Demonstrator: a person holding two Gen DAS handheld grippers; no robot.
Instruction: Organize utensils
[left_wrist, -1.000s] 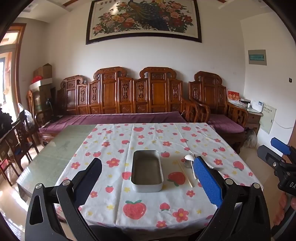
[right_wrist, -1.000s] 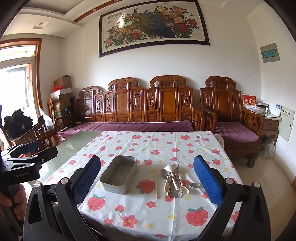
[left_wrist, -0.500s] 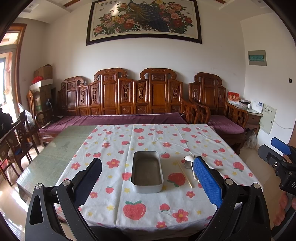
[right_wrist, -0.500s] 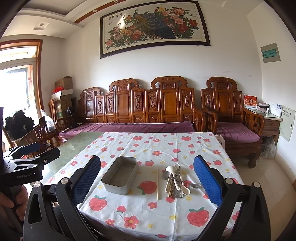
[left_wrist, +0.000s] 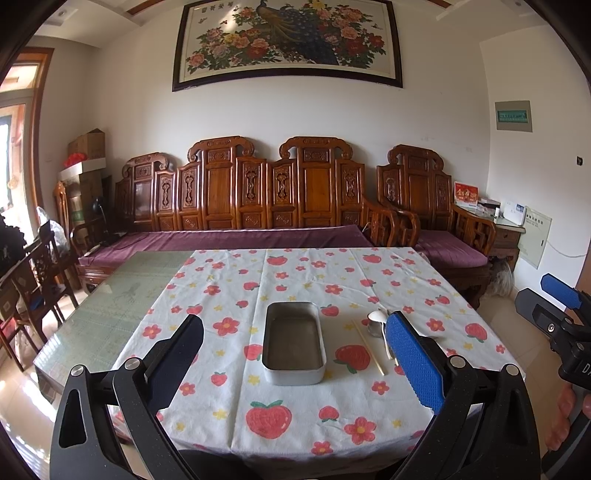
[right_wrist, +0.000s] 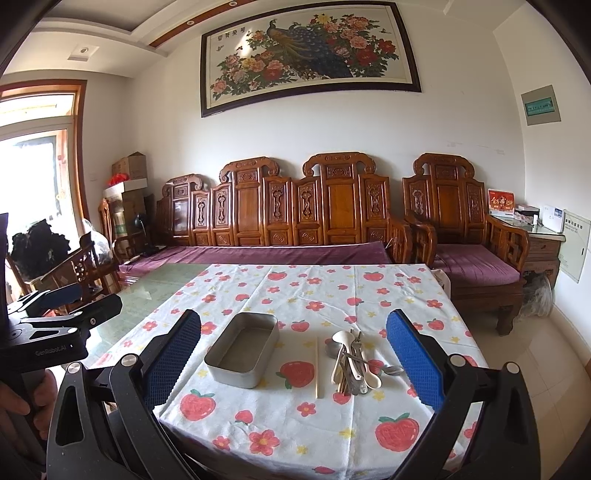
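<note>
Two hand-held grippers hang above the near edge of a counter (right_wrist: 369, 280) draped in a strawberry-print cloth, nothing yet grasped. At left, the left hand-held gripper (left_wrist: 295, 354) stands with its jaws spread wide, framing the empty metal tin (left_wrist: 294, 346) that sits near the middle of the cloth. Just right of the tin, a single chopstick (right_wrist: 317, 366) lies apart, pointing away from the camera. Further right lies the pile of utensils (right_wrist: 352, 363): white spoons, metal cutlery and more chopsticks, overlapping one another, with a small metal cup (right_wrist: 331, 348) touching the far end. The right hand-held gripper (right_wrist: 293, 360) is likewise spread and empty, with tin and pile both between its fingers in its own view. The step in hand appears to be the first pick. It would go best with the lone chopstick or a topmost spoon, taken across its handle, since the tangled pieces are likely to drag neighbours along. The tin's thin rim may shift if bumped.
</note>
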